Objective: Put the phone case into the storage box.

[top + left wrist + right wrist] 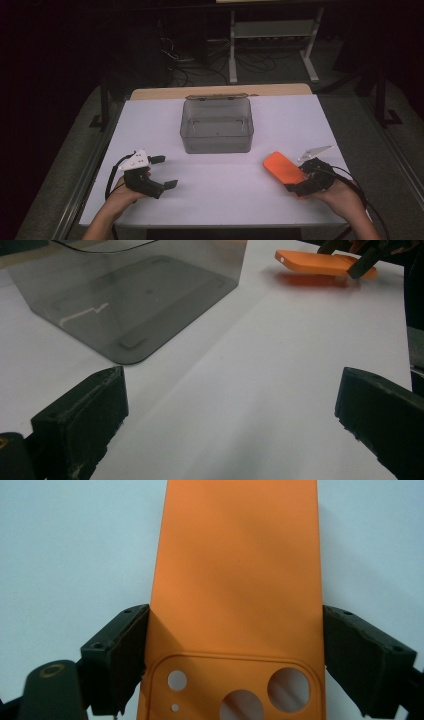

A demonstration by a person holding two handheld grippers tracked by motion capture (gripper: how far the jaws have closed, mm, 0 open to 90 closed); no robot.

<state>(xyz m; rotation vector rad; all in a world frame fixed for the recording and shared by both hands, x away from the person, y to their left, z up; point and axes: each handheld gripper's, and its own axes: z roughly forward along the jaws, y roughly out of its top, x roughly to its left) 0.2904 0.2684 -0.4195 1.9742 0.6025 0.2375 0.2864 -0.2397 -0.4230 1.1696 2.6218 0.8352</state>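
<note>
Partly hidden, the orange phone case (283, 168) loses its near end under the right gripper (301, 187) in the high view, and in the right gripper view its camera-cutout end runs off the bottom edge, so not all the round holes show whole. The right gripper's fingers (120, 652) hold the case by its two long edges, one pad against each side near the raised camera frame — the far end of the case juts out past them over the white table (225, 195). From the left gripper view the case appears tilted, its free end clear of the table with a shadow beneath. It lies well to the right of the smoky, translucent plastic box (216, 125), a rounded-corner tub with a hinged lid folded behind; its rear wall is hard to make out. The case looks matte and smooth. The left gripper (162, 172) rests at the near left with its blocky black fingers (82, 422) spread wide — nothing between them.
</note>
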